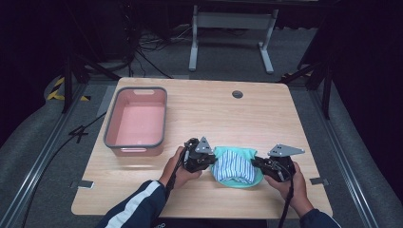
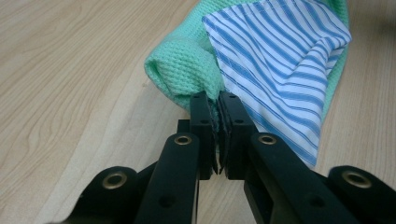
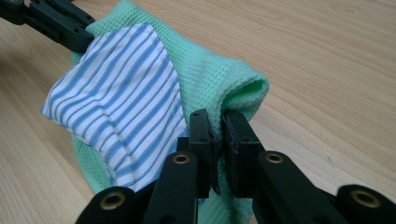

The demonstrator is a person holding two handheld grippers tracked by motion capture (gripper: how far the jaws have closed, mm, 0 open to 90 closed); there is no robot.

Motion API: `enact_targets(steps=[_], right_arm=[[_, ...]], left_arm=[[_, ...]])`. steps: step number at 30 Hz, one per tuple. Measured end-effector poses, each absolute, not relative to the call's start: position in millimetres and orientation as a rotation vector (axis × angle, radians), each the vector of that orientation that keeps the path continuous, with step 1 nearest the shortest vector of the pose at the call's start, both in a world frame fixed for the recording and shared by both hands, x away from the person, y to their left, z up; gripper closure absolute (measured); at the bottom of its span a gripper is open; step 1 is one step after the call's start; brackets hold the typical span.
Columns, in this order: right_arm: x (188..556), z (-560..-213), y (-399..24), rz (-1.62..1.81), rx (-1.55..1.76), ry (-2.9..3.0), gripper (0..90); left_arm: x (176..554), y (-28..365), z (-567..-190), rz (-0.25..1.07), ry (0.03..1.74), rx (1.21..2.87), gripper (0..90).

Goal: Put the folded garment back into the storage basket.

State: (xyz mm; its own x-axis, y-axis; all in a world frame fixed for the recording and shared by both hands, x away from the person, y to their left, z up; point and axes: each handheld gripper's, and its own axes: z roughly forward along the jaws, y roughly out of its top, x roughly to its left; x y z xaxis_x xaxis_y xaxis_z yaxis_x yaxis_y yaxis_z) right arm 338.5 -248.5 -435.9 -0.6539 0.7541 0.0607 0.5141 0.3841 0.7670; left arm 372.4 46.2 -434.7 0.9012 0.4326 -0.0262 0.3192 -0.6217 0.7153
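Pinching cloth on both sides, my 2 grippers sit at the near middle of the table (image 1: 266, 118). The jaws of my left gripper (image 2: 218, 100) are pressed together on the edge of the bundle, right where the green towel (image 2: 180, 70) meets the striped cloth (image 2: 280, 60); a thin bit of fabric shows squeezed between them. The jaws of my right gripper (image 3: 215, 122) are clamped on a rolled fold of the green towel (image 3: 219, 79) at its other side, with the striped cloth (image 3: 116, 107) lying just beside them.

Seen from the high view, my left gripper (image 1: 209, 159) and right gripper (image 1: 254, 164) touch the bundle from opposite sides, with the striped cloth (image 1: 233, 166) bunched on top of the green towel (image 1: 237, 152). The blue and white stripes run across a loose, wrinkled piece, and the towel curls up around it. In the right gripper view, my left gripper (image 3: 81, 39) shows at the far top corner, touching the bundle.

My left hand (image 1: 178, 172) and right hand (image 1: 294, 186) come in from the near edge, sleeves dark with a white stripe on the left. A pink bin (image 1: 114, 126) with a grey rim stands well apart at the left side of the table. A round hole (image 1: 237, 94) sits near the far edge.
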Motion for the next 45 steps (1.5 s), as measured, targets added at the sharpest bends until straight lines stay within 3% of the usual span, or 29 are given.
enact_targets(steps=[25,45], right_arm=[[361.9,-398.6,-229.7,1.183,1.076,2.329,82.7],[381.8,-360.6,-188.6,1.198,1.011,2.322,82.6]], left_arm=[[389.3,68.2,-388.8,0.286,0.558,2.275,85.4],[396.5,104.9,-355.9,0.39,0.625,2.27,85.4]])
